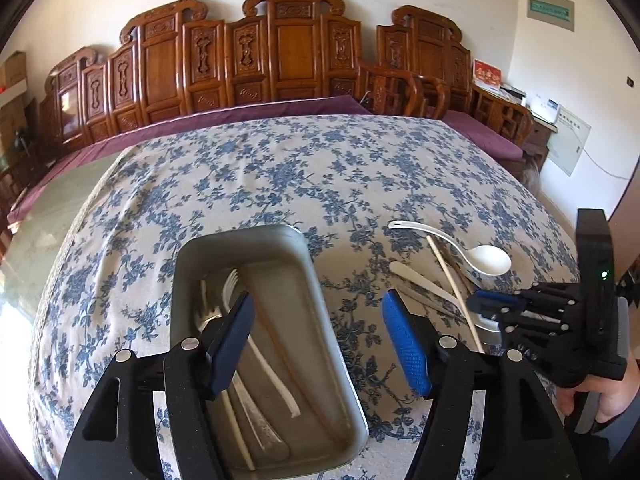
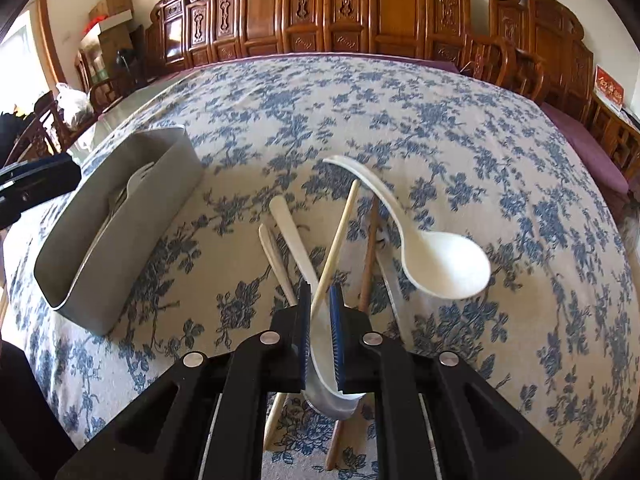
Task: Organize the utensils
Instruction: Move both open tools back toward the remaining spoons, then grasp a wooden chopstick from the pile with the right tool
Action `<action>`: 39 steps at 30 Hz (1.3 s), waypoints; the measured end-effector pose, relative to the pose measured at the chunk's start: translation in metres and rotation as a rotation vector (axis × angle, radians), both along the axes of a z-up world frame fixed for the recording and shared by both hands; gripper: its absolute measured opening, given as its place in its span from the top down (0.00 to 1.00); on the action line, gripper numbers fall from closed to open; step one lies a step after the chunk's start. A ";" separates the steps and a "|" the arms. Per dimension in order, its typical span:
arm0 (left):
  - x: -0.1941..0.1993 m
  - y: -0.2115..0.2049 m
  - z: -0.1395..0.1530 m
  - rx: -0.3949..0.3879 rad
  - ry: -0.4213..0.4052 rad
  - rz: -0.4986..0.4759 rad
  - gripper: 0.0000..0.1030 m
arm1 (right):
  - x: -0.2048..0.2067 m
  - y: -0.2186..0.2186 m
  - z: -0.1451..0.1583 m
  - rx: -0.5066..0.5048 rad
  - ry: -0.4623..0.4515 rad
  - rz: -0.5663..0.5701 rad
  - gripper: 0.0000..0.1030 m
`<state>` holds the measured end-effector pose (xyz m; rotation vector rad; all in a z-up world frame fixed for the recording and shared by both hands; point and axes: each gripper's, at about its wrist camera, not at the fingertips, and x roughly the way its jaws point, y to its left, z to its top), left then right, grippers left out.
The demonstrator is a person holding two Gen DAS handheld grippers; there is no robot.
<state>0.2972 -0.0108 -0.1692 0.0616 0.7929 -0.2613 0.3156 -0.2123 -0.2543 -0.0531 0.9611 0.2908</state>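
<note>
Nearest the left wrist camera, the left tongs (image 1: 318,340) hang released, their blue-padded fingers (image 1: 404,344) spread wide over the near right rim of a grey rectangular metal tray (image 1: 240,240), with nothing between them. In the tray lie a white plastic fork (image 1: 256,352), a silver metal fork (image 1: 208,316) and a thin wooden chopstick (image 1: 296,376), all lengthwise.

In the right wrist view, the right tongs (image 2: 320,300) are clenched on a pale wooden chopstick (image 2: 340,224), which slants up from between the pads toward the far side. A white spoon's bowl and a metal utensil's end sit just below the pads; whether they are gripped too I cannot tell.

Just beyond the right tongs, the remaining utensils lie in a loose, crossing heap on the blue-flowered cloth (image 2: 400,100) that covers the surface: a large white ceramic soup spoon (image 2: 440,264) with its bowl to the right, a cream plastic handle (image 2: 288,228), a slimmer cream handle (image 2: 268,248) and a darker brown wooden chopstick (image 2: 370,256). The tray stands well apart to their left.

Behind the surface runs a purple-cushioned bench (image 1: 480,136), backed by carved brown wooden panels (image 1: 292,48) against a white wall.
</note>
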 end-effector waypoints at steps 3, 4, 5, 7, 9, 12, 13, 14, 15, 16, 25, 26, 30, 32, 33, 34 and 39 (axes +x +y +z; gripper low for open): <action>0.000 -0.002 -0.001 0.001 0.003 -0.003 0.38 | -0.002 0.006 -0.007 -0.033 0.017 0.007 0.88; 0.000 -0.002 -0.001 0.000 0.004 -0.003 0.38 | -0.002 0.008 -0.009 -0.052 0.022 0.010 0.88; 0.000 -0.003 -0.001 -0.001 0.006 -0.003 0.38 | -0.003 0.009 -0.010 -0.059 0.020 0.012 0.87; 0.000 -0.003 -0.001 -0.001 0.006 -0.003 0.38 | -0.003 0.010 -0.009 -0.073 0.020 0.011 0.87; 0.000 -0.004 -0.002 0.001 0.008 -0.004 0.38 | -0.004 0.008 -0.009 -0.069 0.025 0.010 0.91; -0.002 -0.006 -0.002 0.003 0.006 -0.006 0.38 | -0.006 0.004 -0.004 -0.051 0.022 0.012 0.94; -0.002 -0.008 -0.002 0.000 0.006 -0.007 0.38 | -0.007 0.002 -0.001 -0.043 0.011 0.012 0.94; -0.003 -0.010 -0.002 0.000 0.008 -0.011 0.38 | -0.008 0.000 0.003 -0.038 0.001 0.010 0.94; -0.004 -0.012 -0.003 0.005 0.008 -0.013 0.38 | -0.009 -0.004 0.008 -0.026 -0.013 0.006 0.94; -0.005 -0.014 -0.003 0.012 0.006 -0.015 0.38 | -0.010 -0.008 0.011 -0.015 -0.022 0.004 0.94; -0.019 -0.046 -0.005 0.049 0.003 -0.034 0.38 | -0.016 -0.067 0.029 0.007 -0.092 -0.073 0.94; -0.020 -0.050 -0.005 0.050 0.006 -0.036 0.37 | -0.015 -0.074 0.029 0.013 -0.091 -0.081 0.94; -0.022 -0.067 -0.007 0.038 0.034 -0.043 0.37 | -0.015 -0.094 0.026 0.028 -0.091 -0.109 0.94; -0.022 -0.079 -0.010 0.047 0.045 -0.048 0.38 | -0.014 -0.103 0.024 0.038 -0.088 -0.120 0.94; -0.022 -0.083 -0.012 0.051 0.049 -0.053 0.38 | -0.014 -0.106 0.024 0.043 -0.087 -0.124 0.94; -0.022 -0.090 -0.015 0.063 0.054 -0.062 0.38 | -0.013 -0.109 0.024 0.047 -0.087 -0.128 0.94; -0.015 -0.115 -0.033 0.089 0.108 -0.081 0.38 | -0.012 -0.119 0.023 0.062 -0.086 -0.141 0.94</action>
